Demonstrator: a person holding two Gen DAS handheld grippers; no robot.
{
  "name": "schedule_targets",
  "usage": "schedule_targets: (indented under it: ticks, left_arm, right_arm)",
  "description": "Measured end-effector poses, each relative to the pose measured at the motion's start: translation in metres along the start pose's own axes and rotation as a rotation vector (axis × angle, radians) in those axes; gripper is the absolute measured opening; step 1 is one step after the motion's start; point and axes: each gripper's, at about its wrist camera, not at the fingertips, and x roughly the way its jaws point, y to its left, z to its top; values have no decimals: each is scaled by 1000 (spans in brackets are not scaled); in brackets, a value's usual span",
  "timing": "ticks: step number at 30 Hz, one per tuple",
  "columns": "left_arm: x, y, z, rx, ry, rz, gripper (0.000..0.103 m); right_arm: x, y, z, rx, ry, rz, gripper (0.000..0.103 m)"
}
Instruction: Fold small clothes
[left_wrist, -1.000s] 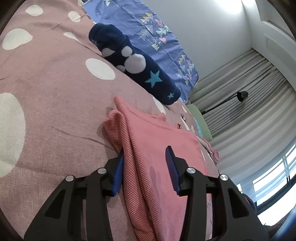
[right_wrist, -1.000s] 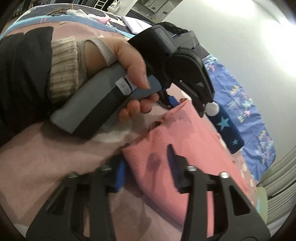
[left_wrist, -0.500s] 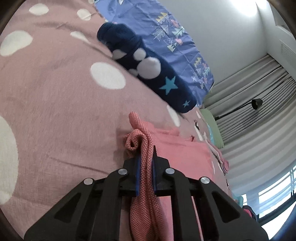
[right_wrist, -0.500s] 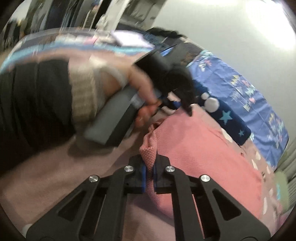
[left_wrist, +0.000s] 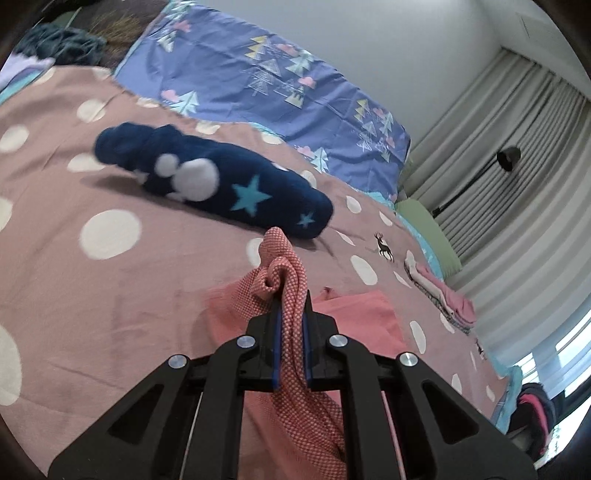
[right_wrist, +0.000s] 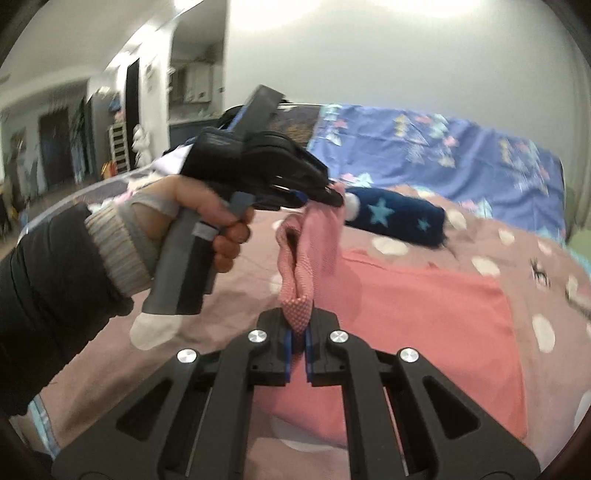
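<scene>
A bed (left_wrist: 110, 295) under a mauve polka-dot cover fills the room, grey curtains (left_wrist: 517, 155) at 2 o'clock. The left hand-held gripper (left_wrist: 291, 321) is clamped tight on a bunched corner of the pink garment (left_wrist: 284, 273); the right hand-held gripper (right_wrist: 298, 332) pinches another corner, jaws nearly together. The garment's raised edge spans between them, the rest lying on the bed. A rolled navy star-print cloth (left_wrist: 221, 184) lies at 11 o'clock from the left grip.

On the bed (left_wrist: 110, 302), the rolled garment (left_wrist: 221, 184) lies behind the cloth (left_wrist: 354, 314); a folded stack (left_wrist: 443, 295) sits right.
</scene>
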Motion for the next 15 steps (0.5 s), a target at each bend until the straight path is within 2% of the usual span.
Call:
schedule_targets:
  ticks: [7,15]
  left_arm:
    - [36,-65,0,96,27,45,8]
    - [76,-115,-9,174,86,71,8]
  right_arm:
    - [-27,-68,-17,159,-15,-25,5]
    - [-47,-115,-38,278,-8,-39,5]
